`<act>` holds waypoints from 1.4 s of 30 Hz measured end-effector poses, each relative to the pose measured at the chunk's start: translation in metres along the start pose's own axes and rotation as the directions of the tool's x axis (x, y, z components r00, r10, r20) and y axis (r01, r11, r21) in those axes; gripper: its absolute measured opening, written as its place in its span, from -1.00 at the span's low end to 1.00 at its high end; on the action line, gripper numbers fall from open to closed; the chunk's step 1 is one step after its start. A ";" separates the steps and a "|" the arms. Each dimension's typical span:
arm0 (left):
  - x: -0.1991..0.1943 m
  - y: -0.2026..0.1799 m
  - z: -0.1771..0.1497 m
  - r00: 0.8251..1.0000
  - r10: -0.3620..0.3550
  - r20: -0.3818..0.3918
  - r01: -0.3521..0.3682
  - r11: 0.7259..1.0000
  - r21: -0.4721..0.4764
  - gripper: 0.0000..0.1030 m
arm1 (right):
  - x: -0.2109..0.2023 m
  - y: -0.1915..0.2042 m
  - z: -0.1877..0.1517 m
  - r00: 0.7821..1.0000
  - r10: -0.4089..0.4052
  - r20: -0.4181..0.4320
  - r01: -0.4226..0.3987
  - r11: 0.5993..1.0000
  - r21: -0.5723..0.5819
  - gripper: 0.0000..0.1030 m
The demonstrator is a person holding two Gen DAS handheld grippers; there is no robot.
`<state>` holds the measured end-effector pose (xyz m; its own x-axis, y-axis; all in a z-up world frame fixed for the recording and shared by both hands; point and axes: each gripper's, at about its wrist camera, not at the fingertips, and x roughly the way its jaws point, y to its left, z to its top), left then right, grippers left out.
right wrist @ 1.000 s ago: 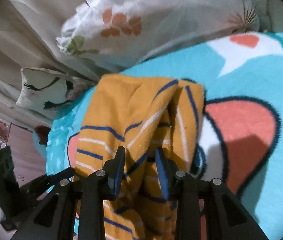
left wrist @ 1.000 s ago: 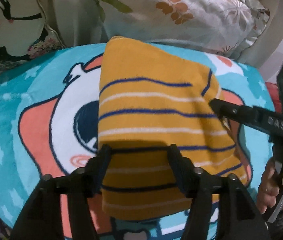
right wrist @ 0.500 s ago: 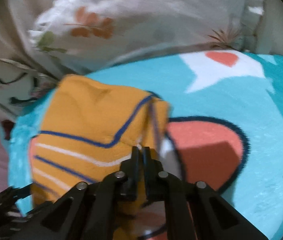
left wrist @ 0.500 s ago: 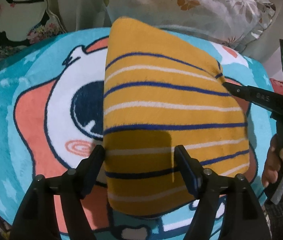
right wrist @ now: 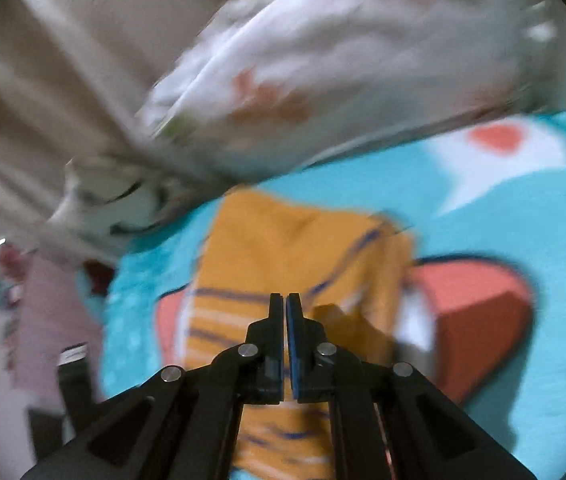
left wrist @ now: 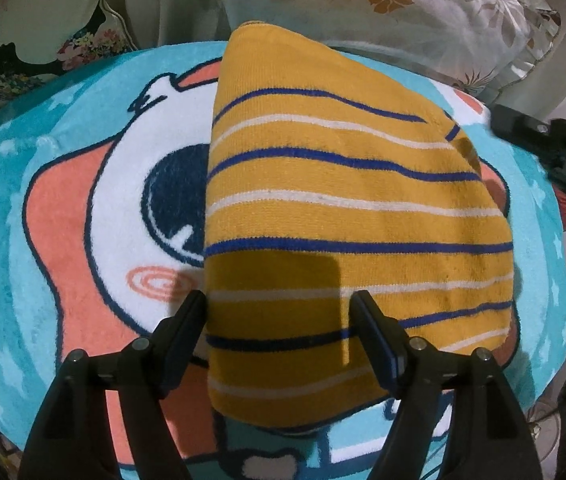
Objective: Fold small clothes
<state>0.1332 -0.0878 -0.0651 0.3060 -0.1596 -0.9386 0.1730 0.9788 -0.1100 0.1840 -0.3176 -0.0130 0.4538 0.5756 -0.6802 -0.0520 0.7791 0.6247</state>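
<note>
The garment [left wrist: 347, 220] lies flat on the middle of the blanket [left wrist: 43, 208], reaching its far edge. Pillows [left wrist: 423, 12] lie behind that far edge. The left gripper [left wrist: 279, 320] sits over the garment's near left part; the right gripper [right wrist: 285, 312] is at its right edge.

Mustard-yellow knit garment [left wrist: 347, 216] with thin navy and white stripes, folded flat into a rough trapezoid, lying on cartoon-print turquoise blanket [left wrist: 63, 128]; far end narrows toward pillows [left wrist: 423, 12]. Right wrist view blurred, same garment [right wrist: 283, 256].
</note>
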 end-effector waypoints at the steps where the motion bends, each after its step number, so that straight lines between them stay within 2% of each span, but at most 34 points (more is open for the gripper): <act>1: 0.000 0.000 0.000 1.000 0.002 -0.002 -0.002 1.000 0.001 0.44 | 0.011 0.001 -0.003 0.999 0.029 -0.030 -0.029 1.000 0.008 -0.92; 2: 0.001 0.001 -0.001 1.000 0.003 -0.008 -0.003 1.000 0.003 0.44 | 0.030 -0.001 -0.006 0.995 0.051 -0.085 -0.049 0.999 0.019 -0.92; 3: 0.001 0.000 -0.003 1.000 0.006 -0.011 -0.006 1.000 0.005 0.44 | 0.040 -0.004 -0.009 0.994 0.012 -0.110 -0.011 1.000 0.014 -0.97; 4: 0.002 0.000 -0.004 1.000 0.008 -0.014 -0.008 1.000 0.006 0.47 | 0.051 -0.010 -0.010 0.990 -0.072 -0.123 0.072 0.997 -0.002 -1.00; 8: 0.004 -0.002 -0.008 1.000 0.005 -0.011 -0.005 1.000 0.008 0.49 | 0.057 -0.024 0.003 0.989 -0.117 -0.090 0.119 0.993 0.013 -1.00; 9: 0.005 -0.002 -0.009 1.000 0.007 -0.008 -0.007 1.000 0.009 0.51 | 0.057 -0.020 0.008 0.980 -0.184 -0.070 0.182 0.983 -0.026 -1.00; 10: 0.005 -0.001 -0.010 1.000 0.004 -0.005 -0.004 1.000 0.005 0.52 | 0.056 -0.017 0.011 0.976 -0.210 -0.062 0.207 0.977 -0.059 -1.00; 16: 0.005 0.006 -0.012 1.000 -0.026 -0.013 0.025 0.999 -0.026 0.55 | 0.063 0.001 0.016 0.950 -0.307 -0.054 0.291 0.936 -0.197 -1.00; 19: -0.012 0.009 -0.013 0.999 -0.053 0.009 0.053 0.998 -0.017 0.55 | 0.054 -0.007 0.017 0.954 -0.296 -0.039 0.287 0.946 -0.150 -1.00; 20: -0.020 0.010 -0.013 0.997 -0.067 0.028 0.067 0.998 -0.015 0.55 | 0.049 -0.007 0.017 0.941 -0.339 -0.018 0.333 0.932 -0.139 -0.99; 21: -0.031 0.012 -0.012 0.994 -0.089 0.058 0.090 0.996 -0.016 0.55 | 0.042 -0.005 0.016 0.938 -0.347 -0.006 0.343 0.930 -0.132 -0.99; 24: -0.044 0.020 0.002 0.990 -0.080 0.118 0.083 0.996 -0.024 0.55 | 0.018 0.005 0.010 0.957 -0.290 0.027 0.291 0.951 -0.108 -0.92; 26: -0.040 0.026 0.018 0.991 -0.046 0.125 0.051 0.998 -0.037 0.55 | 0.005 0.016 -0.002 0.967 -0.249 0.046 0.253 0.960 -0.122 -0.87; 29: -0.024 0.035 0.040 0.992 -0.007 0.122 0.013 0.999 -0.052 0.55 | 0.002 0.029 -0.028 0.977 -0.209 0.033 0.212 0.965 -0.157 -0.87; 31: -0.006 0.036 0.049 0.996 0.031 0.080 -0.028 0.999 -0.042 0.55 | 0.005 0.031 -0.046 0.976 -0.218 0.014 0.217 0.958 -0.190 -0.87; 34: 0.011 0.035 0.051 0.999 0.028 0.032 -0.026 0.999 -0.034 0.57 | 0.010 0.025 -0.066 0.967 -0.255 -0.007 0.248 0.944 -0.217 -0.89; 39: 0.011 0.033 0.050 0.999 0.027 0.026 -0.027 0.999 -0.034 0.58 | 0.007 0.005 -0.071 0.967 -0.253 -0.028 0.246 0.956 -0.158 -0.92; 42: -0.003 0.035 0.042 0.999 0.004 0.045 -0.002 0.998 -0.060 0.56 | 0.008 0.008 -0.074 0.963 -0.270 -0.026 0.261 0.948 -0.181 -0.92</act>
<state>0.1774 -0.0585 -0.0521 0.3486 -0.1611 -0.9233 0.1164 0.9849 -0.1279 0.1212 -0.2881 -0.0417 0.4280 0.3503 -0.8332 -0.0916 0.9339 0.3456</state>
